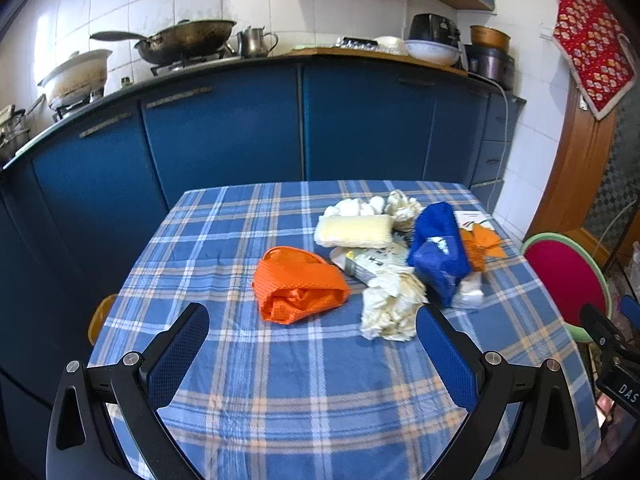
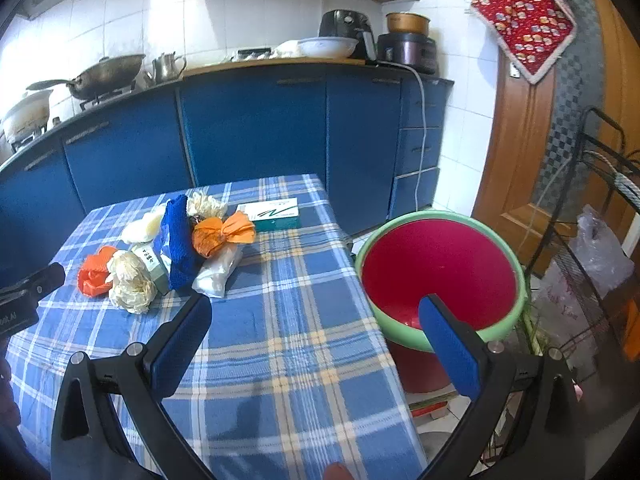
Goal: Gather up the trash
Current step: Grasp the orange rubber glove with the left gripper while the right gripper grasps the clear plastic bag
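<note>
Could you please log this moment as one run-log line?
left gripper: open, empty | right gripper: open, empty | trash: piled on table | bin: beside table

Bare plaid tablecloth ahead of left gripper; orange bag, crumpled paper block beyond. Red basin beside table's right edge.

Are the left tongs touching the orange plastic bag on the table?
Apart. In the left wrist view the left tongs stand open, and bare checked tablecloth shows between both fingertips and the orange plastic bag.
</note>
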The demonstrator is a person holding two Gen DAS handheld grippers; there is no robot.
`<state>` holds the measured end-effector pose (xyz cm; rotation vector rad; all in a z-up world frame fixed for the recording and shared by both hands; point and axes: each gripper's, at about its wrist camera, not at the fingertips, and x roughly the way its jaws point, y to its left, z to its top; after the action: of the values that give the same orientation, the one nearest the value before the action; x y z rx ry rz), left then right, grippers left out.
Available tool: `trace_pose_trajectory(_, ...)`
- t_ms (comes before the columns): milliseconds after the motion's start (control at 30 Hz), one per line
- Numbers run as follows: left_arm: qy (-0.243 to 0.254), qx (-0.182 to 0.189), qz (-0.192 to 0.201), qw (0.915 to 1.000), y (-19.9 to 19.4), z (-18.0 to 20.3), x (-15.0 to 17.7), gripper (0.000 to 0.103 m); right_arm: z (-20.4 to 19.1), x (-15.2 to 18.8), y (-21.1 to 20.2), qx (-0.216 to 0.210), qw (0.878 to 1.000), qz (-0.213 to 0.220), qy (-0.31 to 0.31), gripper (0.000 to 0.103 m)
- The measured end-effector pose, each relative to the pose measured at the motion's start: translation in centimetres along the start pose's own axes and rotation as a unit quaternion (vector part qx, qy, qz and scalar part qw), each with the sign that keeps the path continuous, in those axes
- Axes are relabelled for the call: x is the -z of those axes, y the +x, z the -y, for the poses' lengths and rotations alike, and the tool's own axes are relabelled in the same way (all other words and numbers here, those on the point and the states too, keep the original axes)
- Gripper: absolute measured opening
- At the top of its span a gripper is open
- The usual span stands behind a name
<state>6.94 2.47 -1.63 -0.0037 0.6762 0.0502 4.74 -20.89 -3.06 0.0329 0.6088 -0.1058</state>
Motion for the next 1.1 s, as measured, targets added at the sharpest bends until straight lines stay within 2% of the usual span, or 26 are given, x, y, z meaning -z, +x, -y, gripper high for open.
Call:
trace_pose_trajectory(433,-0.013,-0.025,-0.036,0.9989,6.0,-2.4,-1.8,0.103,-2.5,-2.1,6.0,-0.046,0.997,-0.057,-0.018,0.101)
trace_pose_trajectory(533,-0.009,-0.021,-0.042,0.9988,7.4,-2.7,-2.1,0.097,-3.2,-2.2,7.2,-0.057,0.996,-0.071,-0.023,0.095)
trace_pose_trajectory(733,-0.009,-0.011,-0.056,0.9983,9.4,-2.9,-2.1,0.097,-4.4,-1.9,9.7,-0.086,0.99,-0.107,-0.019,0.085)
trace_pose_trajectory(967,-0.007,-0.004,-0.074,0.9972,11.7,-2.9,-1.7,0.097,-5.5,-1.6,11.8,-0.103,0.986,-0.127,-0.018,0.068)
trace_pose_trajectory(1000,-0.01,-0.001,-0.08,0.9967,12.2,-2.9,-1.6,0.093,-5.6,-1.6,12.1,-0.107,0.985,-0.131,-0.016,0.065)
trace_pose_trajectory(1033,-0.013,0.002,-0.086,0.9962,12.5,-3.1,-1.5,0.082,-5.6,-1.6,12.4,-0.111,0.985,-0.134,-0.014,0.064)
trace_pose_trajectory(1100,-0.027,0.017,-0.108,0.9936,13.5,-3.4,-1.2,0.076,-5.7,-1.7,12.7,-0.119,0.984,-0.135,-0.008,0.062)
